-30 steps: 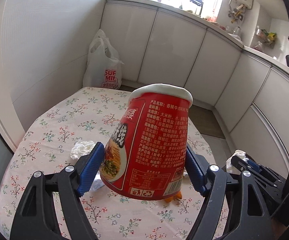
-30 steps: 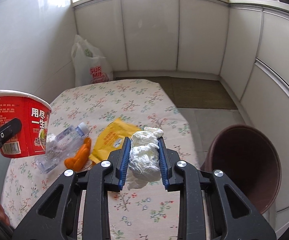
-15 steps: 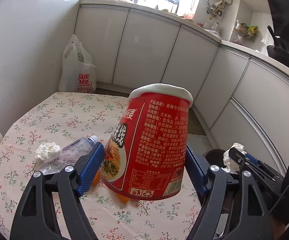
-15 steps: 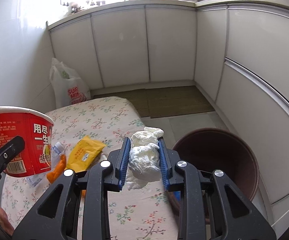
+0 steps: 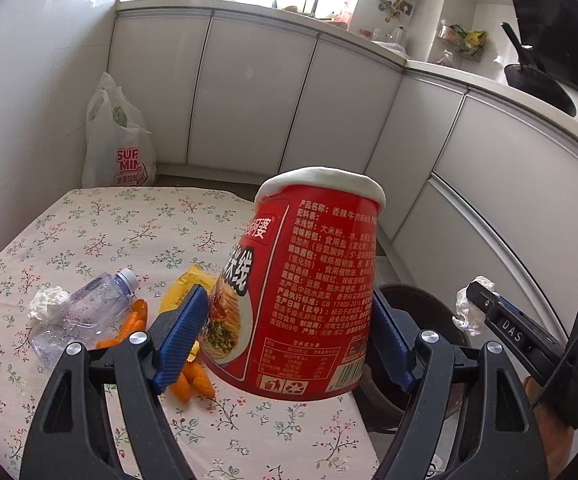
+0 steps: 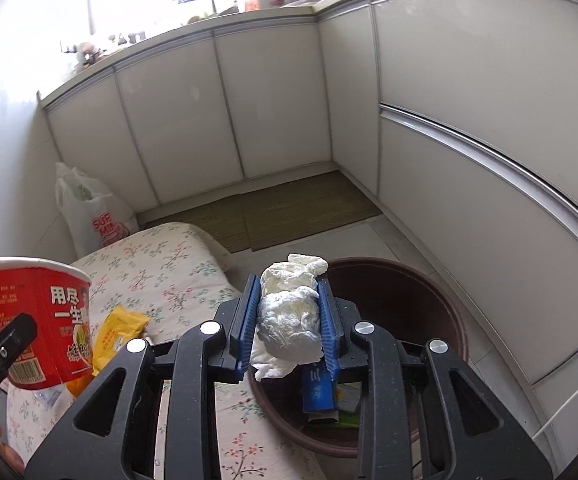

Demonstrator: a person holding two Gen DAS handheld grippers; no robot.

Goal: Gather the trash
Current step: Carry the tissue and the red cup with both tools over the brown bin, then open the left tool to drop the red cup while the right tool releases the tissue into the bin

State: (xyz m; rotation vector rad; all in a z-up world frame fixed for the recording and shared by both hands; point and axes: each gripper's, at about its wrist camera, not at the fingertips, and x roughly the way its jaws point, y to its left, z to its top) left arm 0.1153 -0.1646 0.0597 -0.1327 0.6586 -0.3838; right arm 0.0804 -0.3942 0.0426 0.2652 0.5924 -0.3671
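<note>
Currently the left gripper (image 5: 285, 332) is clamping a red instant-noodle cup (image 5: 305, 284) at frame centre, above the floral counter (image 5: 89, 236). The right gripper (image 6: 289, 320) is squeezing crumpled white tissue (image 6: 289, 316) at centre frame, over the brown trash bin (image 6: 417, 300).

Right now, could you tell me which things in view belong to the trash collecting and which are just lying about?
Part of the job:
- noodle cup in the left gripper
- crumpled tissue in the right gripper
- brown bin
- plastic bottle, yellow wrapper, carrot pieces and second tissue on the table

Just lying about:
- white shopping bag
- floor mat
- black pan
</note>
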